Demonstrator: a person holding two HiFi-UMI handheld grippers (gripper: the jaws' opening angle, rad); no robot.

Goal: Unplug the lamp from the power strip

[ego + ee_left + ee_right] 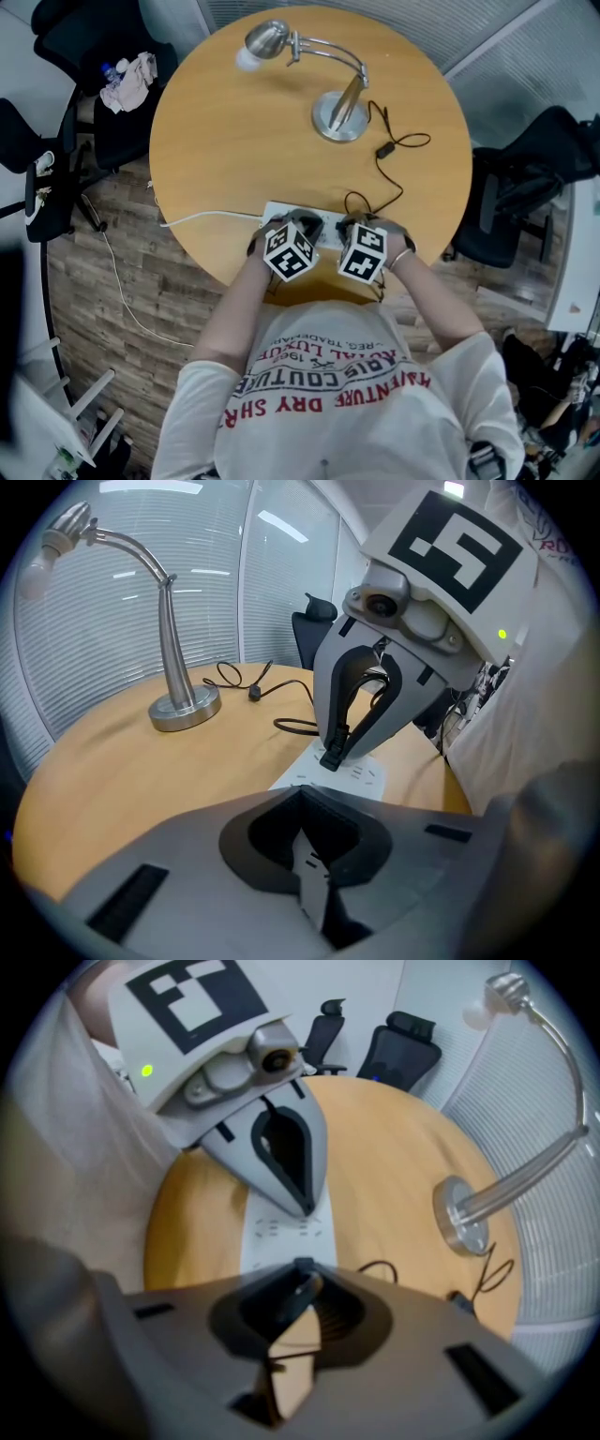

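Note:
A white power strip [279, 215] lies near the front edge of the round wooden table [225, 141]. The silver lamp [339, 114] stands at the back, and its black cord [389, 150] loops down to the strip. In the left gripper view my right gripper [333, 757] is shut on the black plug [335, 742], which sits in the power strip [367, 778]. The right gripper view shows the dark plug [298, 1290] between its jaws. My left gripper [305, 1207] is shut, with its tips resting on top of the power strip [270, 1241].
The strip's white cable [202, 219] runs off the table's left edge to the wooden floor. Black office chairs [525, 187] stand to the right and at the left. The table edge is close under both grippers.

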